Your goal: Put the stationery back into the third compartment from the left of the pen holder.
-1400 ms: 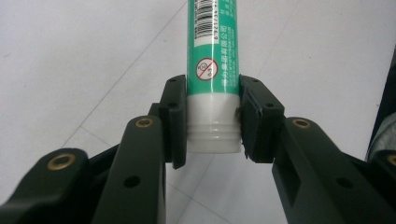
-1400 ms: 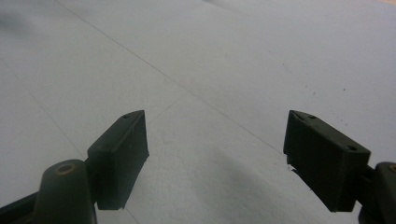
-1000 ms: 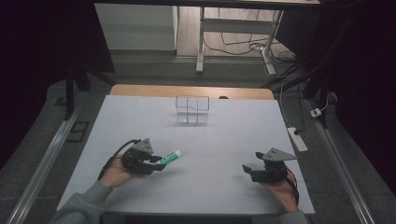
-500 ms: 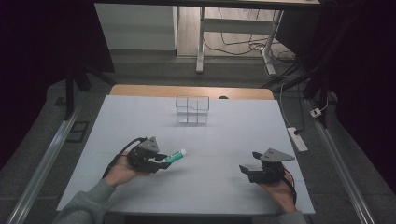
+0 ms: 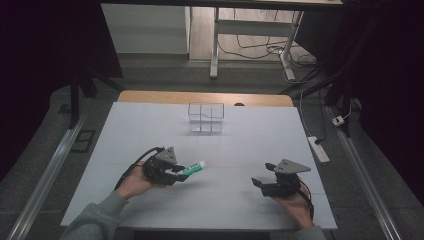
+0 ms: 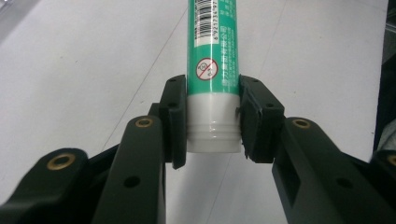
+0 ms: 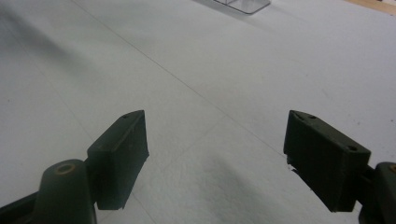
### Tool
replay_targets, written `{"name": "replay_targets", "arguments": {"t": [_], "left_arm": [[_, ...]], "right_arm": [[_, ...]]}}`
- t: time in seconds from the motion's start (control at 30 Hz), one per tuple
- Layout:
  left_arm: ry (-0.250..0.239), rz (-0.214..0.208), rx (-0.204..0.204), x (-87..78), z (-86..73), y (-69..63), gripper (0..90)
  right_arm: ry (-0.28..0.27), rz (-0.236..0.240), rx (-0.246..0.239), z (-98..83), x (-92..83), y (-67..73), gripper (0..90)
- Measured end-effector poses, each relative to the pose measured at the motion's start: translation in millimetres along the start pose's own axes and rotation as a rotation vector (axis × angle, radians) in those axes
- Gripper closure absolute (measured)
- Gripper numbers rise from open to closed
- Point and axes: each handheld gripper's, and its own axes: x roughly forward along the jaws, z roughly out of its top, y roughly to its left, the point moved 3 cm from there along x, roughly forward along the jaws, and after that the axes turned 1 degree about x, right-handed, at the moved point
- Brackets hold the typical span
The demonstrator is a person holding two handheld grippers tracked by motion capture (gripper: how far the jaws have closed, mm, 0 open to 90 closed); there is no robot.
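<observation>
Left tongs (image 5: 181,172) sit at the near left of the white tabletop (image 5: 240,145), held in the person's left hand (image 5: 131,184), grey sleeve behind it. They are pinching a green-and-white tube (image 5: 194,168). In the left gripper view the two black pads press on either side of the tube (image 6: 212,79) at its white capped end, just where the white meets the green; the cap end points back toward the camera and the green body, with barcode and a small red prohibition mark, runs away from the tongs (image 6: 212,126). From the high view the tube sticks out of the tongs toward the tabletop's middle, lying low and roughly level; whether it touches the surface cannot be told.

Right tongs (image 5: 259,183) are at the near right, in the right hand (image 5: 295,206), well apart from the tube. Right gripper view: tongs (image 7: 217,158) spread wide, nothing between the pads, bare white surface beneath.

A clear divided box (image 5: 205,117) stands at the far middle of the tabletop, well apart from both tongs; its corner shows at the top of the right gripper view (image 7: 243,4). A wooden edge (image 5: 150,97) runs along the far side.
</observation>
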Motion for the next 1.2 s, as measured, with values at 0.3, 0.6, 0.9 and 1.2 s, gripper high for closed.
{"name": "replay_targets", "arguments": {"t": [0.3, 0.6, 0.9, 1.2], "left_arm": [[0.004, -0.010, 0.018, 5.8, 7.1, -1.2, 64.4], [0.015, -0.027, 0.036, 13.0, 11.6, -2.7, 64.4], [0.019, -0.038, 0.050, 17.8, 15.8, -3.9, 64.4], [0.026, -0.055, 0.073, 23.2, 23.0, -6.0, 64.4]], "right_arm": [[-0.005, 0.008, -0.017, 3.9, 3.7, 6.7, 20.2], [0.005, 0.018, -0.032, 5.6, 7.2, 10.2, 20.2], [0.012, 0.031, -0.042, 7.6, 9.9, 14.5, 20.2], [0.022, 0.043, -0.070, 13.0, 14.3, 22.0, 20.3]]}}
